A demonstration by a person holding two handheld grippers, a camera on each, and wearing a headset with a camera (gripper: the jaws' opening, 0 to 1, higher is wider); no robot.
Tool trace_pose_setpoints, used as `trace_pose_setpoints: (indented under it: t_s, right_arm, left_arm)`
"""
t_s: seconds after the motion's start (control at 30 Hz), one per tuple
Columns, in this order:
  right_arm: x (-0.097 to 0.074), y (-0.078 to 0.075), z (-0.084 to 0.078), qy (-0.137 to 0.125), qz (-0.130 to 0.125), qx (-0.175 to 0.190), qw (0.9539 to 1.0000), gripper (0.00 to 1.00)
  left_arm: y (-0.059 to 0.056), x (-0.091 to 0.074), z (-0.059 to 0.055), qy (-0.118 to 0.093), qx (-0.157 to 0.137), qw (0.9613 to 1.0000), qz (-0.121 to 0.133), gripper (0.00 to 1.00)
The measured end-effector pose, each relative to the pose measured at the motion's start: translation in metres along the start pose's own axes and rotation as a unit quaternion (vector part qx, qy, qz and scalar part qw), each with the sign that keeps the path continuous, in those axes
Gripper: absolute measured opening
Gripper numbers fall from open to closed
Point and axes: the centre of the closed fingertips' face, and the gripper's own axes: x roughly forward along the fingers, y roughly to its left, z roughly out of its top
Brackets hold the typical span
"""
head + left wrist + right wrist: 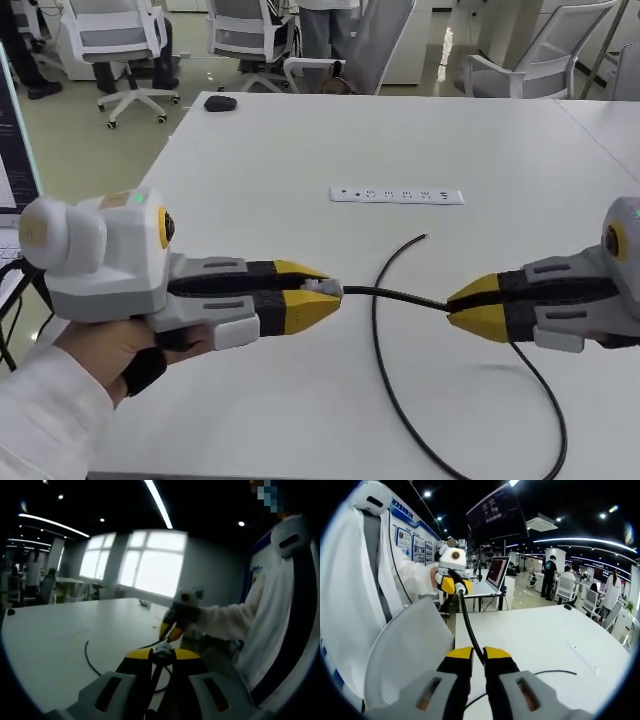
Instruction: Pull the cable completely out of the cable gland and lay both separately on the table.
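Office with swivel chairs, laptop, white table.

The white bench carries a white power strip, lying flat. Beyond the power strip, near the bench's far edge, sits a small black mouse. On the near side of the power strip a black cable lies in a loose curve, its free end near the strip.

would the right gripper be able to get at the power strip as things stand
Probably not yet: the right gripper is shut on the cable, whose gland the left gripper holds. Only the cable's loose end lies between it and the power strip.
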Motion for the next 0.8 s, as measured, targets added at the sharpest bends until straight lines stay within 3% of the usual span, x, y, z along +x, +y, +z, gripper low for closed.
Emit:
trace_pose_setpoints:
  t_s: [0.2, 0.4, 0.67, 0.8]
  right_arm:
    - [0.0, -0.003, -0.001, 0.002, -0.009, -0.001, 1.0, 0.11]
    - [0.007, -0.001, 0.016, -0.003, -0.012, -0.023, 0.9997, 0.2]
    - [0.031, 0.017, 0.053, -0.024, 0.027, -0.07, 0.9969, 0.22]
    - [0.04, 0.024, 0.062, -0.029, 0.044, -0.082, 0.9953, 0.21]
  left_arm:
    - [-0.004, 0.001, 0.002, 0.0, 0.004, 1.0, -0.004, 0.16]
    - [-0.004, 0.002, 0.002, 0.003, 0.006, 1.0, -0.006, 0.16]
    - [-0.009, 0.012, 0.001, 0.007, 0.006, 0.9998, -0.018, 0.16]
    - [-0.013, 0.016, 0.001, 0.008, 0.007, 0.9997, -0.024, 0.16]
